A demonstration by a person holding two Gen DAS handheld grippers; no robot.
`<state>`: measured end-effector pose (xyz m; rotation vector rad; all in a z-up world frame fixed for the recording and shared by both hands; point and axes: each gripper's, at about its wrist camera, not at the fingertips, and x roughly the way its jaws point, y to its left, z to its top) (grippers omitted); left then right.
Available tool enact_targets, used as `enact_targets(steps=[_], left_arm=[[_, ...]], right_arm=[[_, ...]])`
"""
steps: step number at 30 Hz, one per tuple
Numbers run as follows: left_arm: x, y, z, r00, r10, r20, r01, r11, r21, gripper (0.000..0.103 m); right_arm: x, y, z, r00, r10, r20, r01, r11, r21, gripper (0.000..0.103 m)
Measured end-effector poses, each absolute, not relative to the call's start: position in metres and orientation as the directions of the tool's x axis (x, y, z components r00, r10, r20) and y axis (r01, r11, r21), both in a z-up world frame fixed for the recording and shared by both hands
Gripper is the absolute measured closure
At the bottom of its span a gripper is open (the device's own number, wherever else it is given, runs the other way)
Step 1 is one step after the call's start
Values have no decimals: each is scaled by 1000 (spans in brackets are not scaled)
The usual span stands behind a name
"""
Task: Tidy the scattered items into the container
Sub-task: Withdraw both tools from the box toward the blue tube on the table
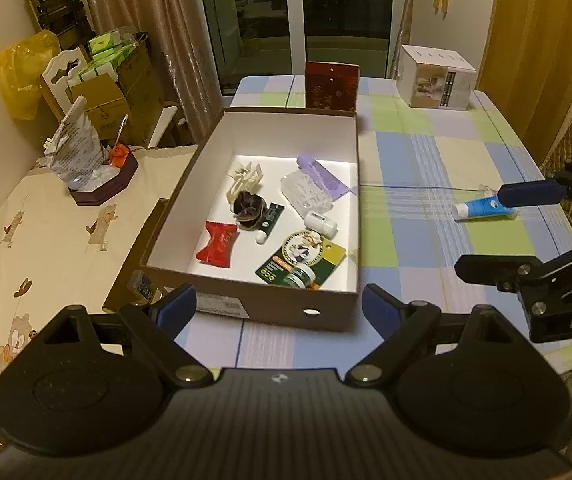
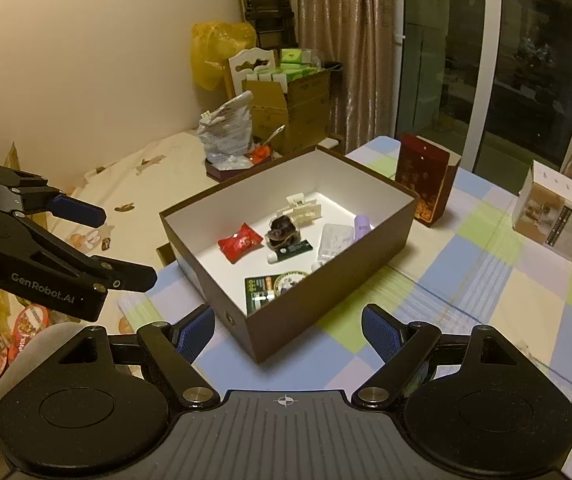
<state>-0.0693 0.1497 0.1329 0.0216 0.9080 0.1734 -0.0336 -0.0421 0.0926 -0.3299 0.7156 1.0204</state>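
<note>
Blue rubber pads face each other across a wide gap on my left gripper (image 1: 276, 312), nothing between them; it hangs over the near edge of the brown cardboard box (image 1: 286, 312) without touching it. My right gripper (image 2: 286, 338) is spread just as wide and empty, above the box's near corner. Inside the box lie a red candy wrapper (image 1: 217, 249), a cream hair claw (image 1: 244, 182), a dark scrunchie (image 1: 248, 210), a clear packet (image 1: 306, 192), a small white bottle (image 1: 320, 226) and a green card (image 1: 302, 260). A blue-and-white tube (image 1: 482, 208) lies out on the checked tablecloth (image 1: 426, 168), well to the right of the box.
</note>
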Motion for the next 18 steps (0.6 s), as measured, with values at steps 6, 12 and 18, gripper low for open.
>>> enact_targets(steps=[6,12,18], left_arm=[[-78,137,132,607,159,-779,-142,986,90,15],[-83,127,135,618,154,-771,-132,987,91,15],[-83,113,133,625,129,-770,-104,991,82,15]], right_arm=[[-43,-60,93,342,654,-675,-852,518,70,17],[-45,-77,93,369,638,-675,-829,555,72,17],[-44,-97,88,397,614,-683,-798,599,75,17]])
